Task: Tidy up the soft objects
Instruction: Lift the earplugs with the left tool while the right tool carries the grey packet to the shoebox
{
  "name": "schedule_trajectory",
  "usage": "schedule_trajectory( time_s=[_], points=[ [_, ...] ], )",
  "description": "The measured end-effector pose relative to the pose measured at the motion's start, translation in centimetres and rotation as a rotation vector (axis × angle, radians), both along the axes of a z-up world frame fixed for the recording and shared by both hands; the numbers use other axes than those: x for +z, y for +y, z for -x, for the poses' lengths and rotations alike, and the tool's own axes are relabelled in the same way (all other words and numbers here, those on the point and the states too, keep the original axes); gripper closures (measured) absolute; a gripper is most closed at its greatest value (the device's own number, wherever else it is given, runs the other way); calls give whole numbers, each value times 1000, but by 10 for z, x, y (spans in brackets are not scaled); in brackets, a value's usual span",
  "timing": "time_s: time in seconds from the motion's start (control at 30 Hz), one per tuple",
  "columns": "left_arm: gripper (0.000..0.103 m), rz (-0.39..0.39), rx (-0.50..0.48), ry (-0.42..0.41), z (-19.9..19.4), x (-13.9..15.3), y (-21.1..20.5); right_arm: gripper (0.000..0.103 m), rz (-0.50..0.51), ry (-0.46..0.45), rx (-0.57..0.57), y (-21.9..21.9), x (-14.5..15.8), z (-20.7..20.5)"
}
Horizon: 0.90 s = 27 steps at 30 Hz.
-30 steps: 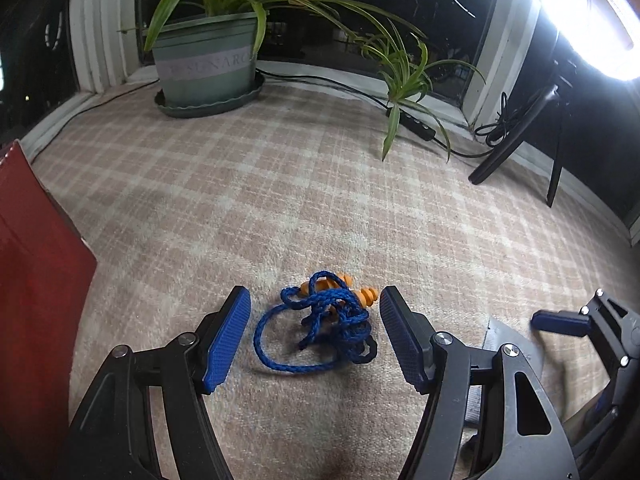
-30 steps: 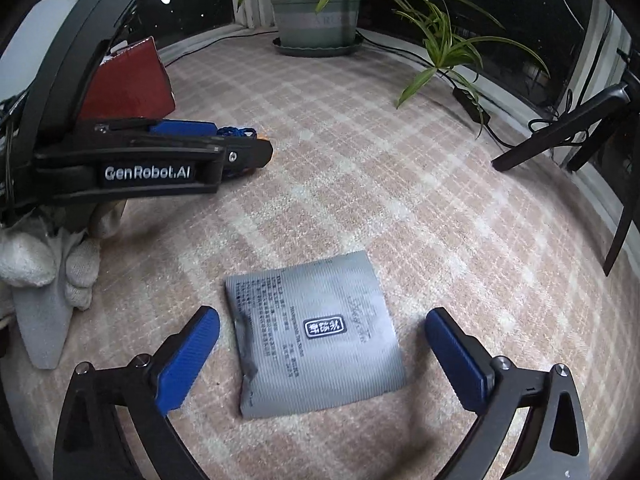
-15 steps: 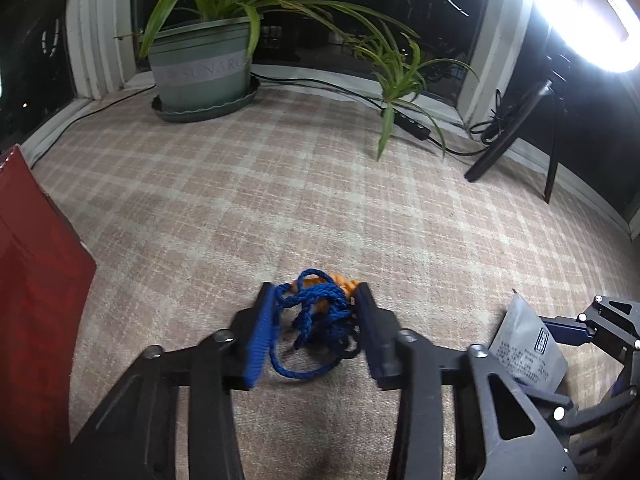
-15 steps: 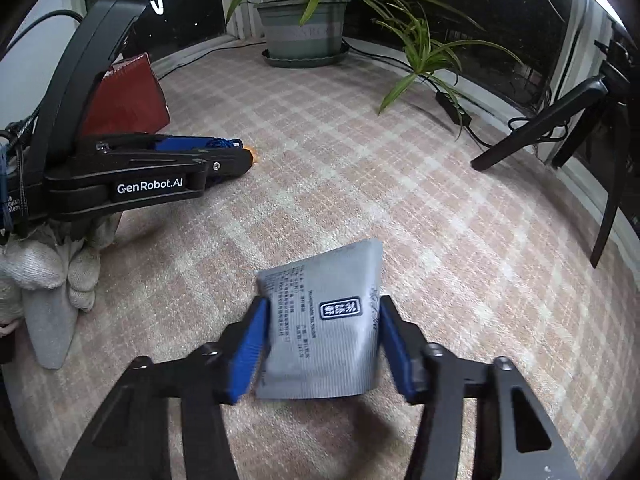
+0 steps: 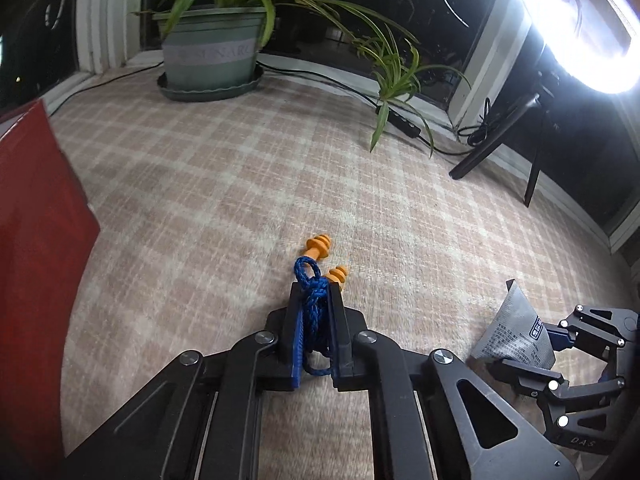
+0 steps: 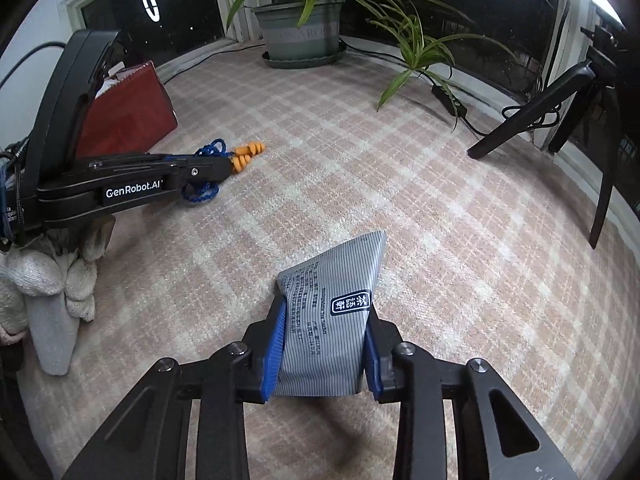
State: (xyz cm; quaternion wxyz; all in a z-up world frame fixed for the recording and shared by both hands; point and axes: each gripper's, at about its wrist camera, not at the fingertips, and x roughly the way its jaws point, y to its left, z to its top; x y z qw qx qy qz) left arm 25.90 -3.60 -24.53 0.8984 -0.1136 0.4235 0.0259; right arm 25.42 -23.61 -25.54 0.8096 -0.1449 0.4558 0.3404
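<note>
The corded earplugs (image 5: 316, 280) sit at lower centre of the left view, cord pinched in the clamped left gripper (image 5: 316, 320). The grey sachet (image 6: 332, 312) fills lower centre, right gripper (image 6: 324, 344) closing on it, above the plaid carpet (image 6: 400, 184).

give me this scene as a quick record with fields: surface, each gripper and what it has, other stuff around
surface: beige plaid carpet
left gripper: shut on tangled blue cord with orange earplugs
right gripper: jaws closing on grey striped printed sachet, pads pressing its sides
left side: dark red box
far edge: green potted plant in saucer, black cable with inline switch
right side: black tripod legs, ring light
</note>
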Motion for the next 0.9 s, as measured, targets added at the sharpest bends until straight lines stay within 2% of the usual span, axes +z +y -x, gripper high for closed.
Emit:
schedule_trajectory(
  time_s=[0.3, 0.63, 0.9],
  points=[
    [95, 50, 25, -57, 24, 25, 10, 73, -49, -26, -14, -6, 24, 12],
    [95, 91, 25, -154, 59, 75, 18, 73, -119, -61, -15, -9, 62, 27],
    [95, 120, 39, -250, 97, 120, 29, 73, -177, -100, 15, 1, 105, 51]
  ],
)
